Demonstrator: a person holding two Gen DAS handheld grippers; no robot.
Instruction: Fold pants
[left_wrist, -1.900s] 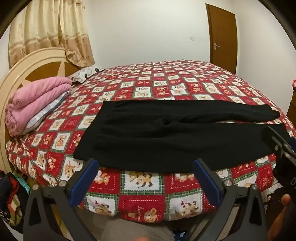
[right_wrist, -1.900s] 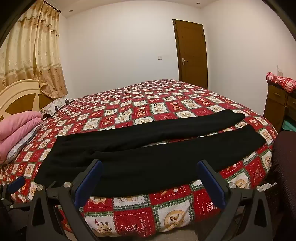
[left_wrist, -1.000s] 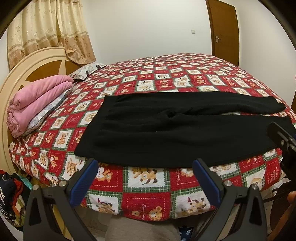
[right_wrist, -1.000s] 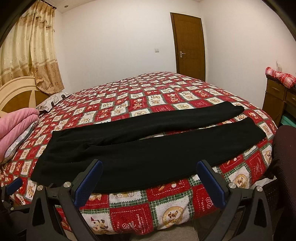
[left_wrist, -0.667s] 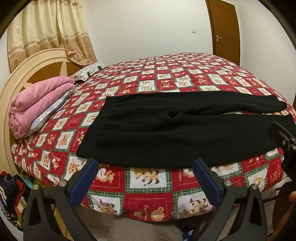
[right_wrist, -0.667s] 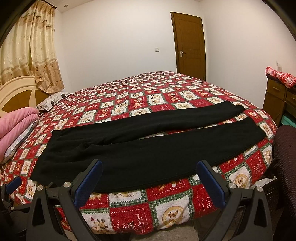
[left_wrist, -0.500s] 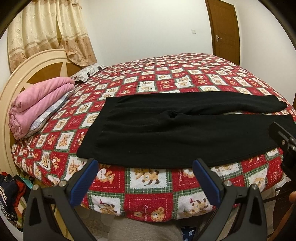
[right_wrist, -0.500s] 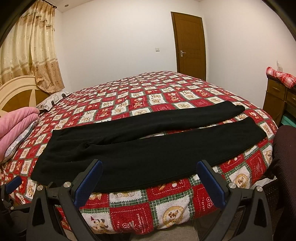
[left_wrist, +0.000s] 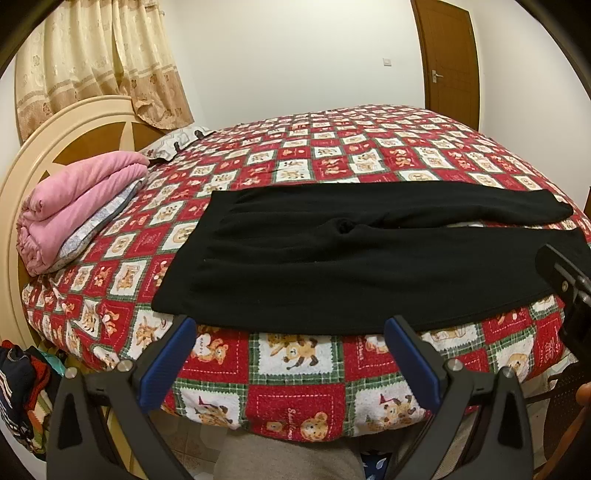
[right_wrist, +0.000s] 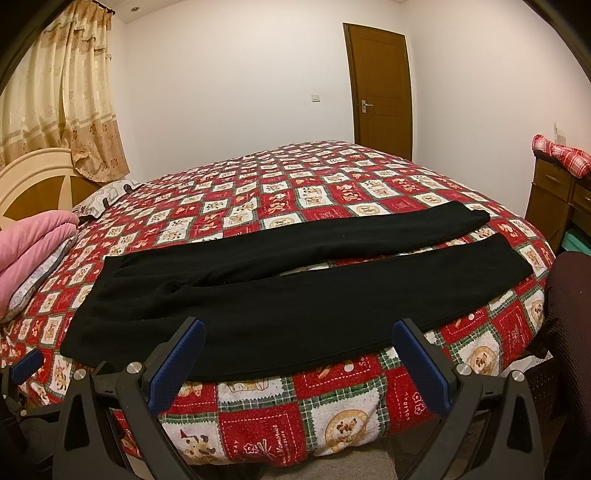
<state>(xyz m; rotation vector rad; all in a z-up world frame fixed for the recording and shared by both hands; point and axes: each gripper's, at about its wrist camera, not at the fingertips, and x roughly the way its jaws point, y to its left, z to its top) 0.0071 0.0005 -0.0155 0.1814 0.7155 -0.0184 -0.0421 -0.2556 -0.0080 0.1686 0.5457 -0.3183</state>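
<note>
The left claw (left_wrist: 288, 347) stands spread wide and empty, held off the bed's near edge, its blue pads framing the bedspread just below the hem of the pants' waist end. The right claw (right_wrist: 299, 354) is likewise released and holding nothing, hovering at the same near edge further toward the leg ends.

The black pants (left_wrist: 351, 254) lie flat along the near edge of the bed (left_wrist: 295, 384), waist toward the headboard (left_wrist: 48, 147), both legs stretched toward the foot and slightly parted, the nearer leg brushing the edge. A folded pink blanket (left_wrist: 74, 203) sits at the headboard corner, well apart from them.

No fold looks started; this appears to be the approach before the first grasp. The next move likely calls for both claws to pinch the near leg's edge, one by the waist and one by the cuff, and carry it over onto the far leg, keeping the cloth taut so it doesn't bunch.
</note>
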